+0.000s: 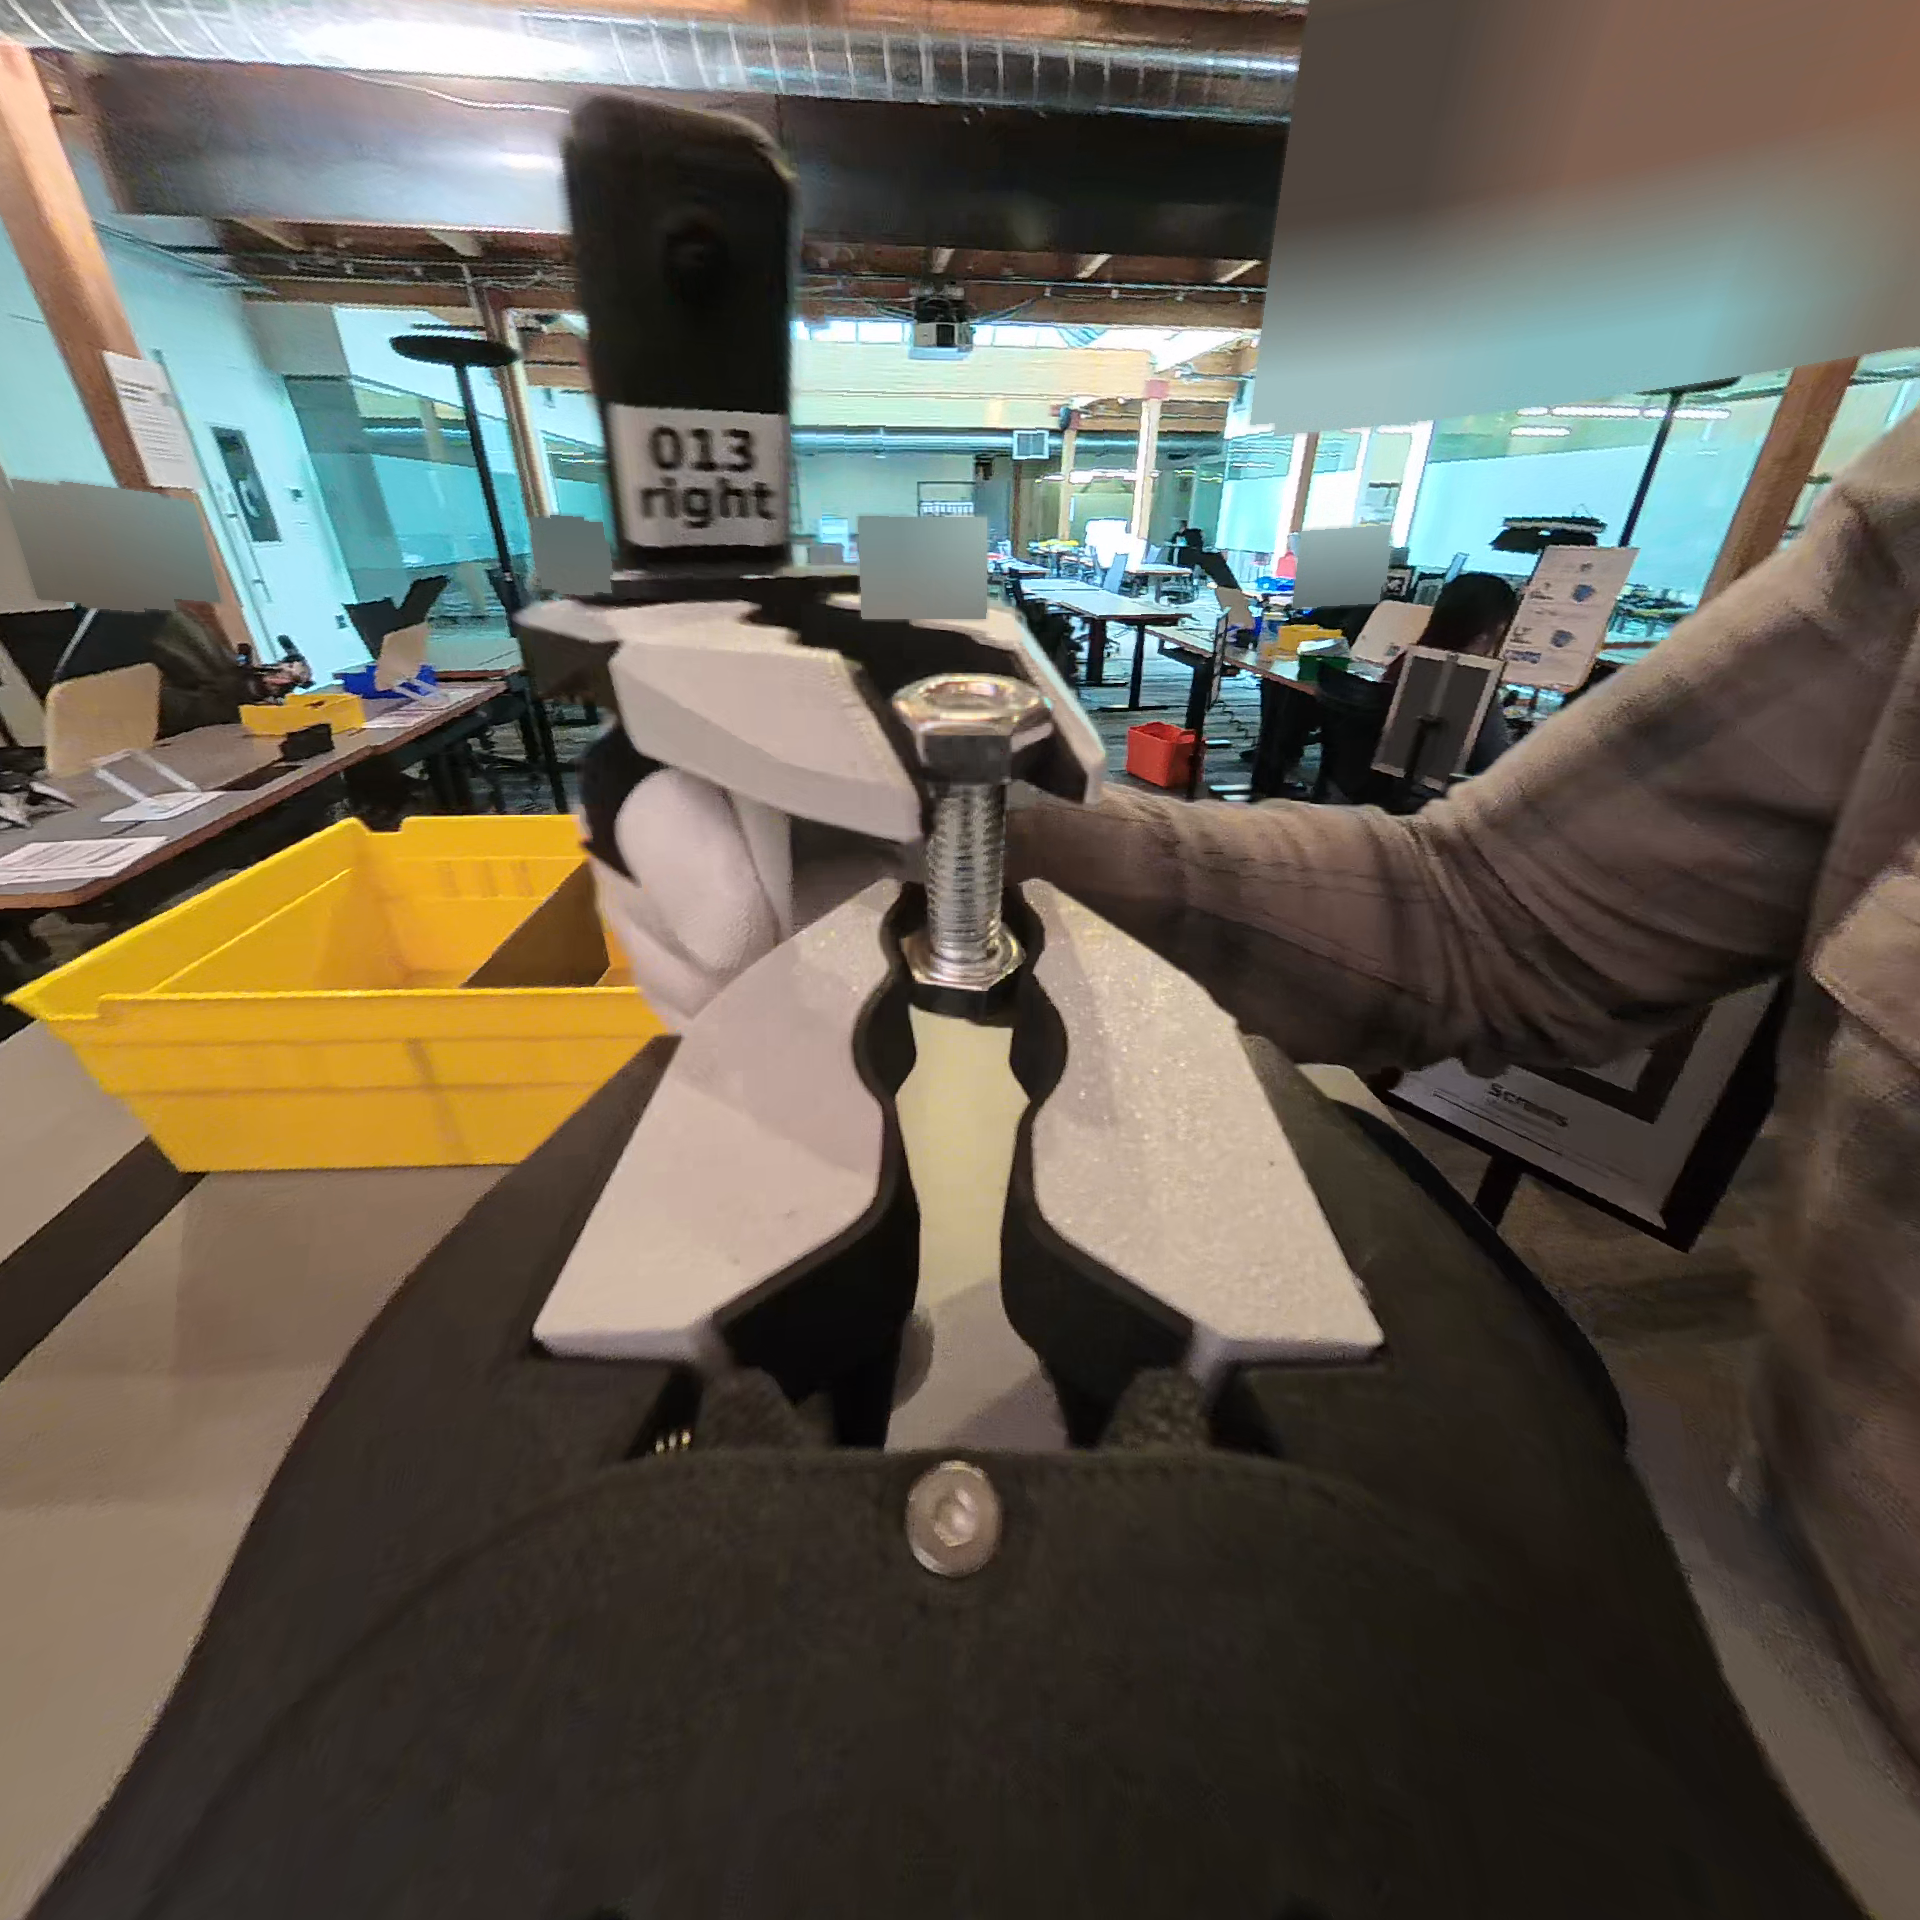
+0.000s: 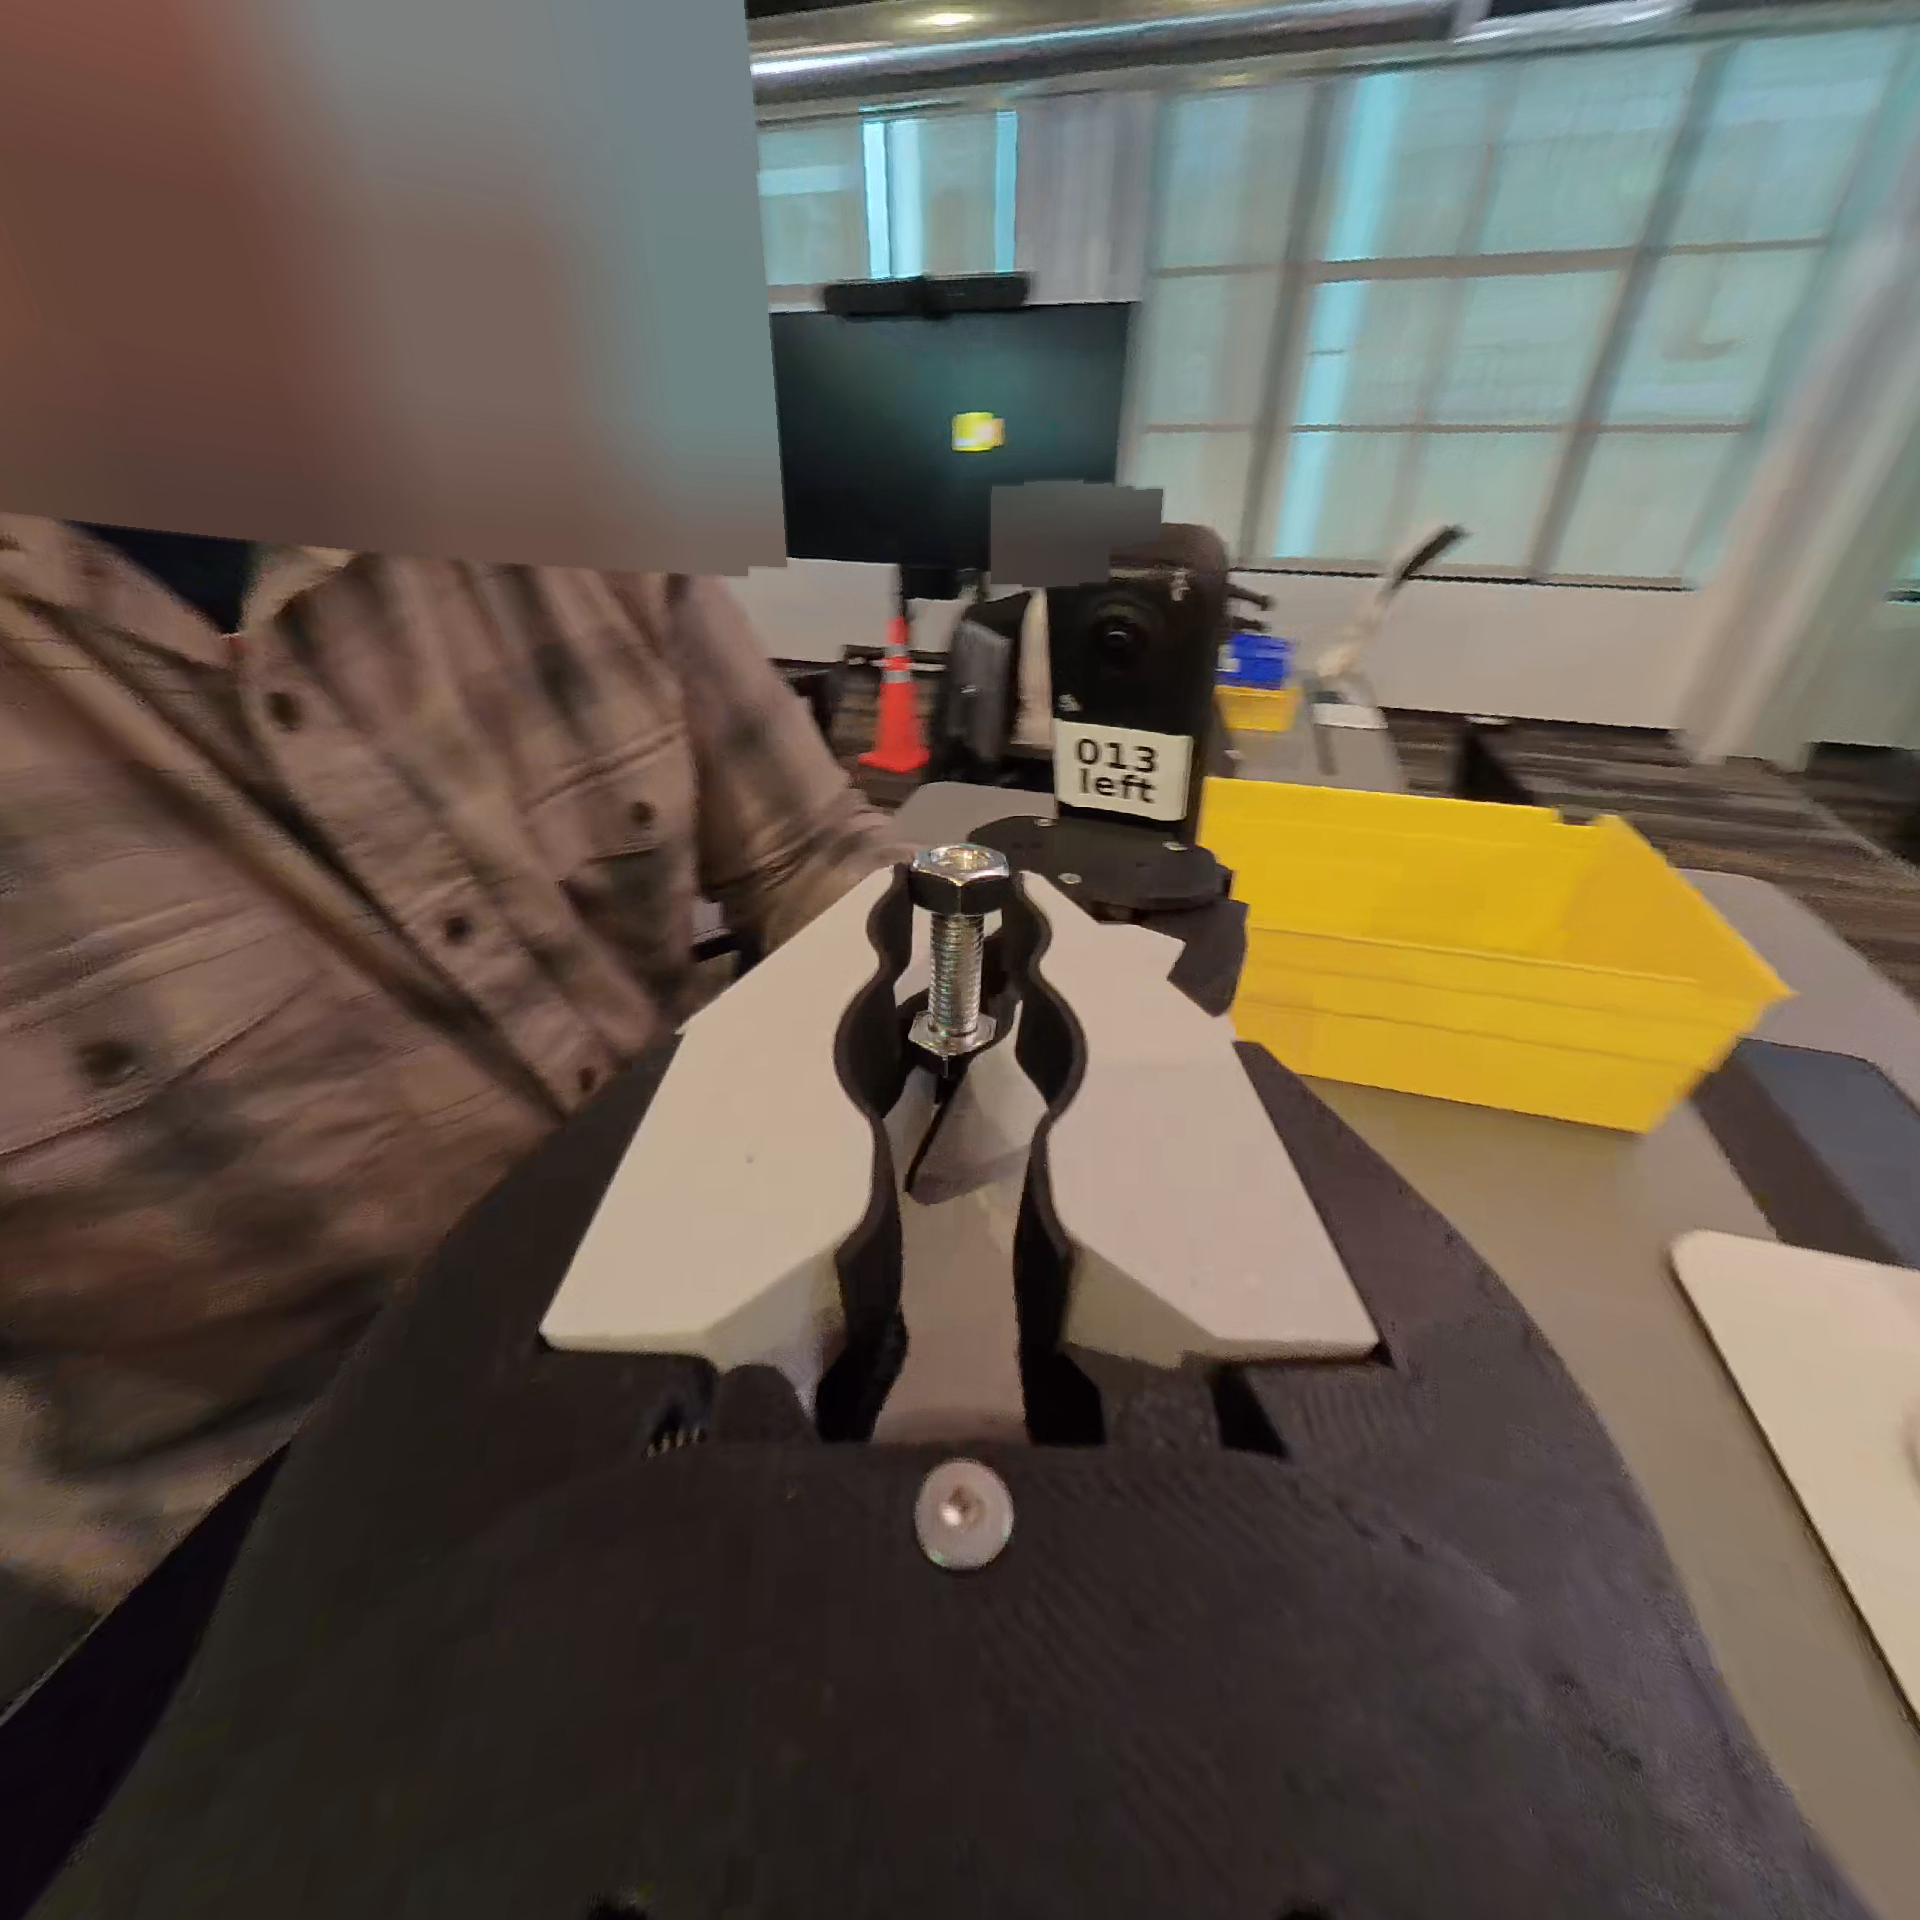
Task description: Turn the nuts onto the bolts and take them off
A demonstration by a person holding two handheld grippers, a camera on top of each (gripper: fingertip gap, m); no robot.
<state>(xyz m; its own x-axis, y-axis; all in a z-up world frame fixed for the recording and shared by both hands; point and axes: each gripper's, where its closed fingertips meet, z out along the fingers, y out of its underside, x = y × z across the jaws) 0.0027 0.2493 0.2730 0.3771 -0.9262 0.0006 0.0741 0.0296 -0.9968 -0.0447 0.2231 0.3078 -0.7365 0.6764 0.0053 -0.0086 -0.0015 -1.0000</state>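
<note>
While the bolt stands upright in the air above the worktop, each tool takes one end of it, which is what lets one part turn against the other. In the left wrist view the left tool has its fingers pressed in on the nut, which sits low on the threaded shank, and the right tool comes in from the far side, pinching the hex head at the top. The right wrist view shows the same from the other side: the right tool clamps the head between its fingertips, with the nut lower down and nearer the camera, and the left tool's black body beyond. Holding head and nut apart this way keeps the bolt from spinning with the nut. A bare stretch of thread shows between them, so the nut looks only partly run on; whether it is going on or coming off I cannot tell. A yellow bin waits near on the worktop, left of the tools in the left view, likely for the loose parts; its visible part looks bare.
</note>
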